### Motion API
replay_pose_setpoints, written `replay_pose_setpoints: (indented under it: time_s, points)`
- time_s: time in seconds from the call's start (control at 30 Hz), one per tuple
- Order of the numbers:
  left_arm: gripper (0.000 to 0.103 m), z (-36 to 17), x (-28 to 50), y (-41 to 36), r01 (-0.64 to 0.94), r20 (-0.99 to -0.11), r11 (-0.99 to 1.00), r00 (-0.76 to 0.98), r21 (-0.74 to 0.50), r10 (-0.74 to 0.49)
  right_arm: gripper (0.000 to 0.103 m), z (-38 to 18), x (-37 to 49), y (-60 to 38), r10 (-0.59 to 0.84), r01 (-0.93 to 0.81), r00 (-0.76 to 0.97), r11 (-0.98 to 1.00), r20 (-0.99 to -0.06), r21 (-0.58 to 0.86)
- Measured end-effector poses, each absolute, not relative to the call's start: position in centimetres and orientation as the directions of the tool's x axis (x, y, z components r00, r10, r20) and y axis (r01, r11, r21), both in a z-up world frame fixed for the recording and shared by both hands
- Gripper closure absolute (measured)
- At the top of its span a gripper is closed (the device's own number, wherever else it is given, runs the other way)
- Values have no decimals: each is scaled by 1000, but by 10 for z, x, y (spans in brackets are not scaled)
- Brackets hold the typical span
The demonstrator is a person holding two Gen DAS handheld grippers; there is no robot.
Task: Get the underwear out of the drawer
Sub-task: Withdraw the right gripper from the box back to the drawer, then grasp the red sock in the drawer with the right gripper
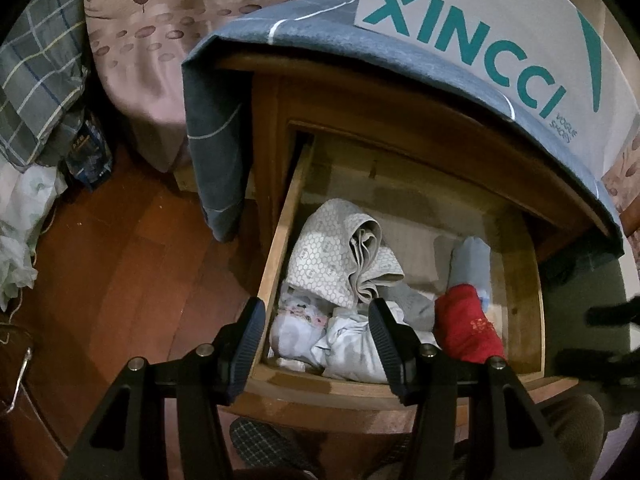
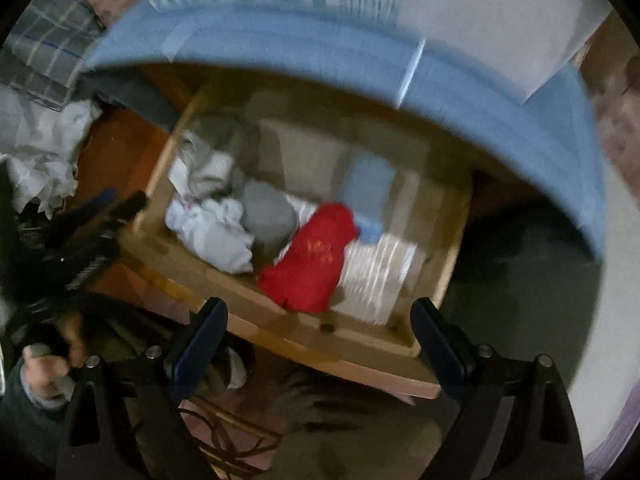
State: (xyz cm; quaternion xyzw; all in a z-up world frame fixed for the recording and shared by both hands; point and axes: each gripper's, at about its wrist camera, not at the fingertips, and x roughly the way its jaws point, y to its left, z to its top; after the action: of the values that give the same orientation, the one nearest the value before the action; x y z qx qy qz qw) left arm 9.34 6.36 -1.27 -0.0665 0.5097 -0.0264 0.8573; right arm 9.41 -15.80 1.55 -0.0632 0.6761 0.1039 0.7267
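Wooden drawer (image 1: 280, 248), pulled out of a bedside cabinet (image 1: 400, 136) whose top carries a blue-grey cloth (image 1: 216, 120) and a white bag (image 1: 500, 32) with teal lettering. Contents, listed from the left gripper (image 1: 316, 344): its jaws stand part open and grip nothing, with the drawer's near left corner between them, the left finger outside the drawer wall, the right finger over the clothes. Between and just ahead of those jaws lies a crumpled pale floral piece of underwear (image 1: 352, 348); beyond it, a rolled grey patterned cloth (image 1: 344, 252); right of the right finger, a red garment (image 1: 468, 328) with small gold marks, and behind that a light blue-grey roll (image 1: 470, 264). Right gripper (image 2: 320, 340): jaws spread wide and empty, held above the drawer's front edge (image 2: 280, 328); this view is blurred. Ahead of its jaws, centred, sits the same red garment (image 2: 312, 260); ahead and left, the pale underwear (image 2: 216, 232) and a grey roll (image 2: 268, 216); ahead and right, a white striped folded item (image 2: 380, 276). Far left of these jaws, the other gripper shows in a hand (image 2: 44, 364). Reddish wood floor (image 1: 120, 260) lies left of the drawer.
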Motion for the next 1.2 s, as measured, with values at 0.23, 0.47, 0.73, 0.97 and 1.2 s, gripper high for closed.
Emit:
replay_pose_setpoints:
  time_s: [0.23,0.47,0.73,0.97,1.2]
  points:
    - [48,-13,95,68,-26,-867,982,473,-189,-154,12,-54,120,-162,75,-124,-88,989,-993,86]
    - [48,-17,99,74,-46,-873,975,456,-218,-173,12,-101,137,-161,124,-41,-169,990,-978,133]
    - [48,-21,102,72,-53,-888,979,433,-195,-153,18,-128,135,-150,125,-60,-218,988,-968,141]
    - [48,-28,107,63,-20,-915,984,372,-176,-156,41,-133,127,-149,141,-79,-211,984,-967,160]
    - [48,-33,117,48,53,-936,977,282,-205,-212,53,-124,124,-162,155,-82,-151,982,-976,169]
